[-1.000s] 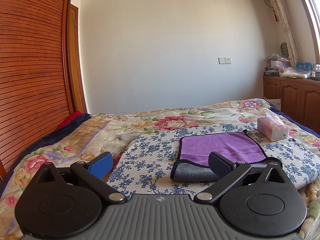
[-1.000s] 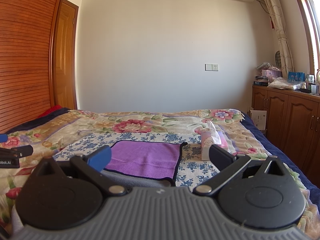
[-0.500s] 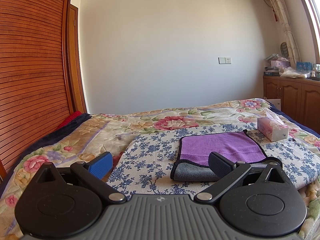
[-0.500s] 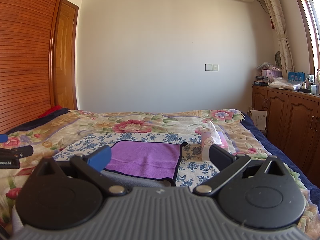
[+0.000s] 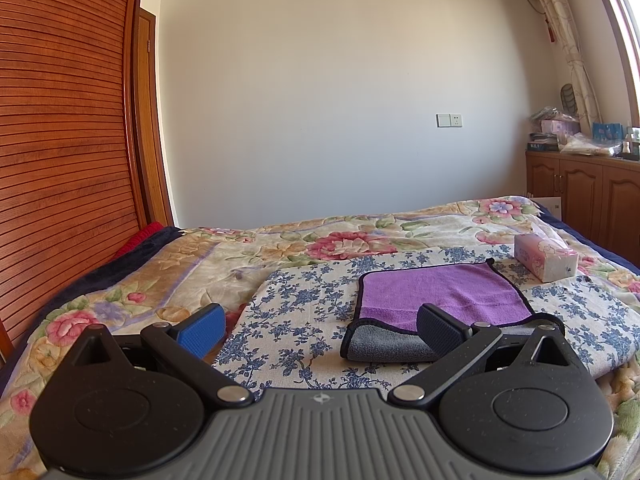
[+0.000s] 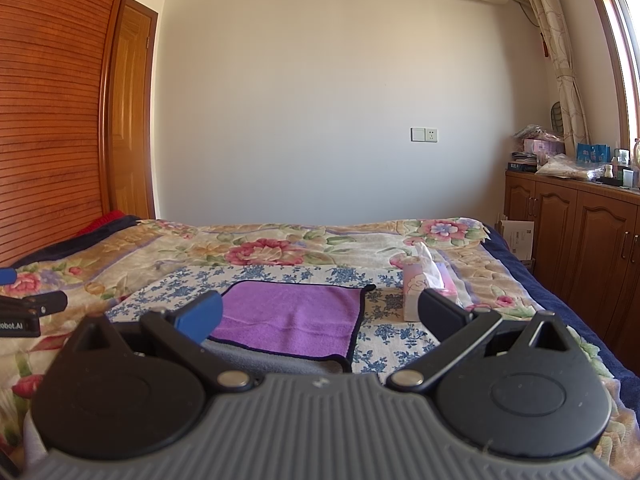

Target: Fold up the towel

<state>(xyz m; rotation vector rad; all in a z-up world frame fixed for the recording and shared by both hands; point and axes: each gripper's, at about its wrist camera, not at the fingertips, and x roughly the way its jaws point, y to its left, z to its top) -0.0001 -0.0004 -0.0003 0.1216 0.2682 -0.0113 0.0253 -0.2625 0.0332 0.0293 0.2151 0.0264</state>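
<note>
A bed (image 5: 168,276) covered by a floral quilt fills the lower half of both views. On the quilt a blue-flowered cloth (image 5: 304,300) is spread, and on its right part the towel (image 5: 440,294) is laid: purple on top, edged in black, with a grey underside rolled up along its near edge. A pink tissue box (image 5: 544,258) is seen just beyond the towel's far right corner, apart from it. The left gripper (image 5: 320,326) is held released, its fingers spread wide and nothing between them, near the towel's near left corner. The right gripper (image 6: 320,316) is likewise released and empty, and the towel (image 6: 292,316) is framed between its fingers (image 6: 200,314).
</note>
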